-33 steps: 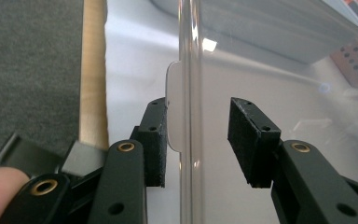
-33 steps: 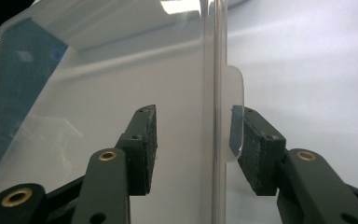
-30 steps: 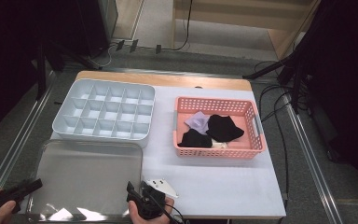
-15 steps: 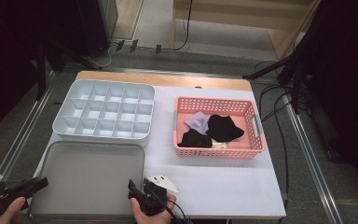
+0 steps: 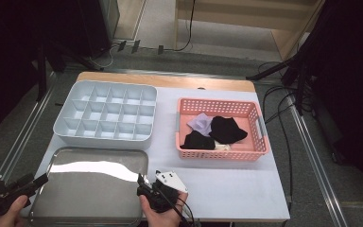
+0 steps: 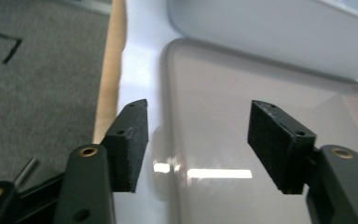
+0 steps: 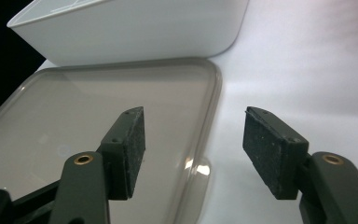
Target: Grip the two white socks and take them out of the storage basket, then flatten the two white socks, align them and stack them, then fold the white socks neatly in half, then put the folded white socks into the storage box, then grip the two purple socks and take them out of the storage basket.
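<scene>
Thing in hand: a clear lid (image 5: pixel 90 187), flat and rectangular with rounded corners, lying on the white worktop (image 5: pixel 236 184) at the near left, just in front of the divided organiser box (image 5: pixel 106 116)
Handling: likely light and fairly stiff, but thin and wide, so it may flex or tip if lifted by one edge alone; the glossy plastic looks slippery
Where to grip: the raised rim on its two short sides, one tongs on each, pads pinching the lip rather than the flat middle
Left tongs (image 6: pixel 198 140): at the lid's left edge, jaws moderately wide and just been opening; the rim runs between the pads (image 6: pixel 133 142) without being pressed, nothing held
Right tongs (image 7: pixel 191 149): at the lid's right edge, jaws moderately wide and just been opening; the rim lies between them, untouched as far as one can tell
Elsewhere: pink basket (image 5: pixel 260 139) with dark and pale rolled cloths (image 5: pixel 217 132) stands well apart at the right
</scene>
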`<state>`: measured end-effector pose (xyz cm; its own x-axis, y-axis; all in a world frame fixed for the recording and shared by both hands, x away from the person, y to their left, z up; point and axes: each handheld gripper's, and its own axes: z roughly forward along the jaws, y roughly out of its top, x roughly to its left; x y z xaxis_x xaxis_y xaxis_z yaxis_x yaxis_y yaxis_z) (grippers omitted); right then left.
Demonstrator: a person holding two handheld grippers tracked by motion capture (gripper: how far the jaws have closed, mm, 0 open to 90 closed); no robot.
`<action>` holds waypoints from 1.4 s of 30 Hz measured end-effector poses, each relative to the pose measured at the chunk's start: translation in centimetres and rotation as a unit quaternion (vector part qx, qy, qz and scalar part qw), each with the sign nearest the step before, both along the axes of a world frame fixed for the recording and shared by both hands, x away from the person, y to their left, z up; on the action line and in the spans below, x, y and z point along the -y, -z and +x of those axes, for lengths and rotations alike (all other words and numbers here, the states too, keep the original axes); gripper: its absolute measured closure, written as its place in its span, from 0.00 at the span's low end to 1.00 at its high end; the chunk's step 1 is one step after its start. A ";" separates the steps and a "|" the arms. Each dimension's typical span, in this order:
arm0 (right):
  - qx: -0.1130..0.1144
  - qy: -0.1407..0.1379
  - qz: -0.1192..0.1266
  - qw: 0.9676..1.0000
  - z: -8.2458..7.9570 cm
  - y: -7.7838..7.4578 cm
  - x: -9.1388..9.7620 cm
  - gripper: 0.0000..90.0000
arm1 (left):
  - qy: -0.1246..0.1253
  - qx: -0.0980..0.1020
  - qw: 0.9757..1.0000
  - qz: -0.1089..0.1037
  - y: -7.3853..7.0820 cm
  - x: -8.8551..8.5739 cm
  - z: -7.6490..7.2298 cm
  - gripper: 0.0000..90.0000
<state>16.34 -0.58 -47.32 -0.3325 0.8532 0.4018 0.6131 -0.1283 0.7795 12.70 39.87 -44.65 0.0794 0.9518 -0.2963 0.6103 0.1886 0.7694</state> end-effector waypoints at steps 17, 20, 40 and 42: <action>0.074 -0.020 -0.036 0.996 0.6 -2.1 4.5 0.46 | 0.096 0.067 0.993 0.006 -1.8 6.7 1.8 0.16; 0.073 -0.016 -0.032 0.997 0.7 -2.1 5.4 0.46 | 0.107 0.067 0.992 0.003 -1.9 7.7 2.2 0.16; 0.096 0.057 -0.054 0.992 1.5 -1.8 15.2 0.49 | 0.151 0.064 0.986 0.012 -0.9 13.6 5.4 0.16; 0.098 0.068 -0.051 0.992 1.7 -1.8 16.2 0.49 | 0.150 0.066 0.987 0.008 -0.8 13.9 5.5 0.16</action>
<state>18.01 -16.82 -45.51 -0.2753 0.9284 0.2496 0.4305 -0.1131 0.8955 18.24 25.97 -43.81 0.3943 0.8844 -0.2497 0.5318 0.0020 0.8469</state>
